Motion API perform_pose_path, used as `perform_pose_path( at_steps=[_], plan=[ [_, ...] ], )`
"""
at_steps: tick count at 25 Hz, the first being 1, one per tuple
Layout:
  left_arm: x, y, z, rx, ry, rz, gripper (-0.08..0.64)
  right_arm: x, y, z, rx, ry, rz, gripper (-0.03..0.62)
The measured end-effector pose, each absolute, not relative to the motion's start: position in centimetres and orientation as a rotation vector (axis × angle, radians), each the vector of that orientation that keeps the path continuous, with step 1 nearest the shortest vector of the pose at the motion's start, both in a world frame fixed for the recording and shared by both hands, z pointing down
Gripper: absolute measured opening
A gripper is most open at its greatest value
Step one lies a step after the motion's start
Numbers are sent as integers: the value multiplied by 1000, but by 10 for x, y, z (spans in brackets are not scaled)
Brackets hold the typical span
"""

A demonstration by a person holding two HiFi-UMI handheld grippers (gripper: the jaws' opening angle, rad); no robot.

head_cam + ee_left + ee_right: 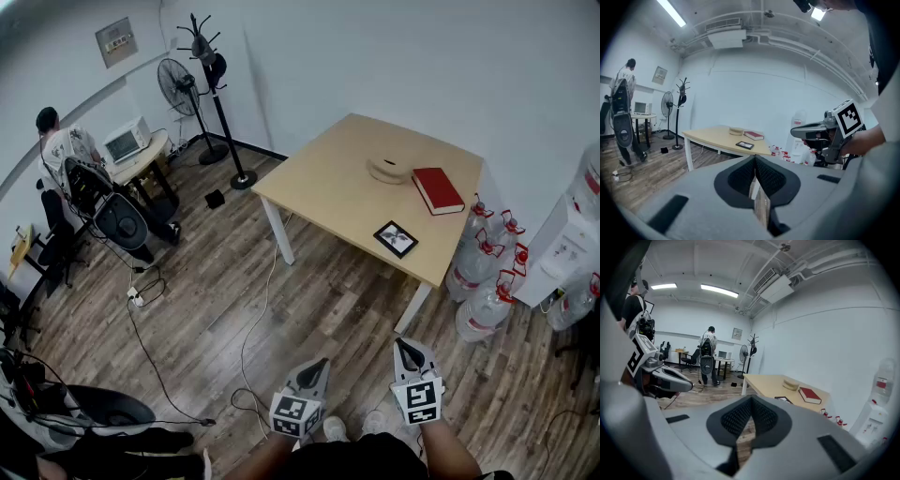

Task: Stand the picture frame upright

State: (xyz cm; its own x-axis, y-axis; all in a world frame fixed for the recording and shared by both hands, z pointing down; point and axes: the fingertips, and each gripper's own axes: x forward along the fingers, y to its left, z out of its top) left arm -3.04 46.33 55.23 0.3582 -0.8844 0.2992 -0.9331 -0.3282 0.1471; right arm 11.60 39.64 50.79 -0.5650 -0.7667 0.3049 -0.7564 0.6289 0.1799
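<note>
A small black picture frame (396, 238) lies flat near the front edge of the wooden table (328, 187), seen also in the left gripper view (744, 145) and partly in the right gripper view (783, 400). Both grippers hang well short of the table, above the floor. My left gripper (320, 364) is shut with nothing between its jaws, its pads meeting (754, 159). My right gripper (403, 343) is shut and empty too, tips together (751, 401). Each gripper shows in the other's view.
On the table lie a red book (438, 190) and a round tan object (389, 170). Water bottles (487, 272) and a dispenser (562, 248) stand right of the table. A coat stand (217, 94), fan (178, 89), floor cables (248, 347) and a person (66, 145) are at left.
</note>
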Motion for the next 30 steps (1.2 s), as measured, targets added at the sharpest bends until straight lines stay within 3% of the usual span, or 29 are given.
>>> perform_pose_path(
  at_steps=[17,30],
  plan=[
    [-22,463,548,2370,-1615,256,6,124,396,521,1174,-2545,108,8],
    [-18,342,547,2360,-1592,268,6,136,278,528,1163,-2516,133,9]
  ],
)
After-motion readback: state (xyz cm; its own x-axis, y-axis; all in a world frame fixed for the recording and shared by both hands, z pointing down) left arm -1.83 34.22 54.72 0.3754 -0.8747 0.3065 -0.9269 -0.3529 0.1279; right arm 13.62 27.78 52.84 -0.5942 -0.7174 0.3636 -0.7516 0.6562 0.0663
